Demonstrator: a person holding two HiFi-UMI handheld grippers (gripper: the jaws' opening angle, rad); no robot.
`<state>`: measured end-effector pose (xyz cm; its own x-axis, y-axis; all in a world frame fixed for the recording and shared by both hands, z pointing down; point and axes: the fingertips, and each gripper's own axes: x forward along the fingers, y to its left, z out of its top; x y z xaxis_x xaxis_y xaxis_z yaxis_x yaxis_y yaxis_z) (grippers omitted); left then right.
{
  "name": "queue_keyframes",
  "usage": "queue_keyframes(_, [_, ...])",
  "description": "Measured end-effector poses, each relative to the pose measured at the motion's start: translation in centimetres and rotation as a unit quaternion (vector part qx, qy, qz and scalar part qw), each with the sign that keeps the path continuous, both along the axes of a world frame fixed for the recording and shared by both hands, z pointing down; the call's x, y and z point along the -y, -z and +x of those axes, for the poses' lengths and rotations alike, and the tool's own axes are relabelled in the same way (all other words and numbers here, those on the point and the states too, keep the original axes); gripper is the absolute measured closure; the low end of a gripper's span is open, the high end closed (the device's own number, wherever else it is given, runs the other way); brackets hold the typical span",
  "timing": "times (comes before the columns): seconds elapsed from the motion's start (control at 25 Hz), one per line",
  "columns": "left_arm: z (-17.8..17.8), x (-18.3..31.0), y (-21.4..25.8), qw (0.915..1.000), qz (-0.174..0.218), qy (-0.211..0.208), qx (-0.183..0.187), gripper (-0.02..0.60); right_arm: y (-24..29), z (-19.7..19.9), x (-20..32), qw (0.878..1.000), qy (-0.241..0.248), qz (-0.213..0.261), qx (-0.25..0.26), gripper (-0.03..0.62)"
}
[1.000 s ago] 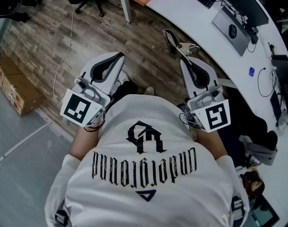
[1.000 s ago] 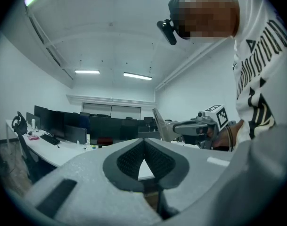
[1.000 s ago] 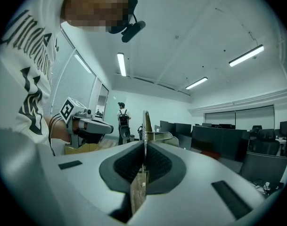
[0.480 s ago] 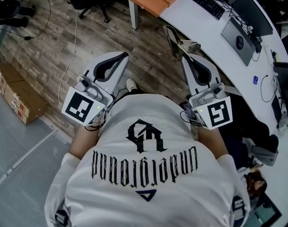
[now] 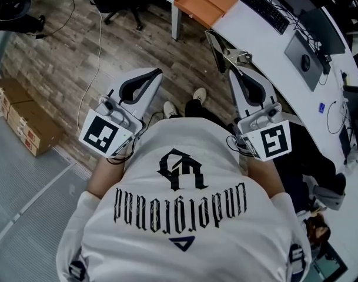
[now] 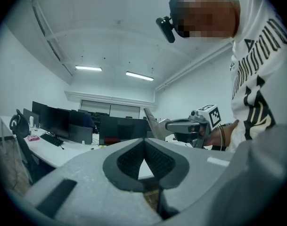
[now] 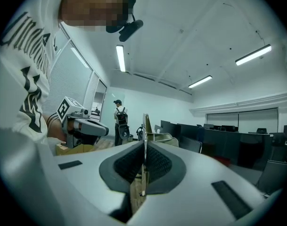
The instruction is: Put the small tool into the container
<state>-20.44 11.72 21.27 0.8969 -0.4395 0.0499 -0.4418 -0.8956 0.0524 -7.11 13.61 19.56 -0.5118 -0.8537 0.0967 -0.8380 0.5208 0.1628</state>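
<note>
Right gripper (image 5: 233, 70) (image 7: 144, 147): jaws clamped tight on the small flat metal tool, held about level just short of the long curved white desk (image 5: 255, 37).
Small flat metal tool (image 5: 224, 54) (image 7: 145, 126): a thin grey blade with a brassy bracket, standing edge-on between the pads. It sticks out past the jaw tips toward the desk's edge.
Left gripper (image 5: 157, 72) (image 6: 143, 142): jaws together with nothing between them, over the wood plank floor (image 5: 79, 57), farther from the desk than its partner.
Shallow orange rectangular tray (image 5: 205, 2): sits on the desk's near end, apart from the tool.
Black keyboard (image 5: 261, 4): on the desk just beyond the tray.
Brown cardboard boxes (image 5: 23, 119): on the floor, well apart from the desk.
</note>
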Motion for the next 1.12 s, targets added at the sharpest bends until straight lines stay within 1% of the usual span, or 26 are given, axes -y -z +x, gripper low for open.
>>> queue_keyframes(0.2, [-0.8, 1.4, 0.0, 0.9999, -0.001, 0.011, 0.001, 0.566, -0.3, -0.5, 1.8, 1.0, 0.007, -0.003, 0.004, 0.579])
queue_keyframes(0.36, [-0.9, 2.1, -0.4, 0.9997, -0.003, 0.02, 0.01, 0.566, -0.7, -0.1, 3.2, 1.0, 0.013, -0.005, 0.013, 0.579])
queue_keyframes(0.52, [-0.3, 3.5, -0.3, 0.9995, -0.001, 0.031, 0.006, 0.566, -0.8, 0.8, 4.9, 1.0, 0.019, -0.005, 0.018, 0.579])
queue_keyframes(0.76, [1.9, 6.0, -0.5, 0.9991, -0.005, 0.039, 0.019, 0.566, -1.1, 3.5, 8.1, 0.999, 0.025, -0.01, 0.026, 0.579])
queue_keyframes(0.88, [3.4, 7.6, -0.5, 0.9989, -0.01, 0.042, 0.019, 0.566, -1.0, 4.9, 9.7, 0.999, 0.03, -0.01, 0.029, 0.579])
queue_keyframes(1.0, [5.2, 9.5, -0.4, 0.9987, -0.011, 0.046, 0.02, 0.566, -1.3, 6.8, 11.4, 0.999, 0.032, -0.015, 0.029, 0.579])
queue_keyframes(1.12, [7.8, 11.6, -0.4, 0.9987, -0.01, 0.045, 0.021, 0.566, -1.5, 9.3, 13.2, 0.999, 0.033, -0.017, 0.03, 0.579])
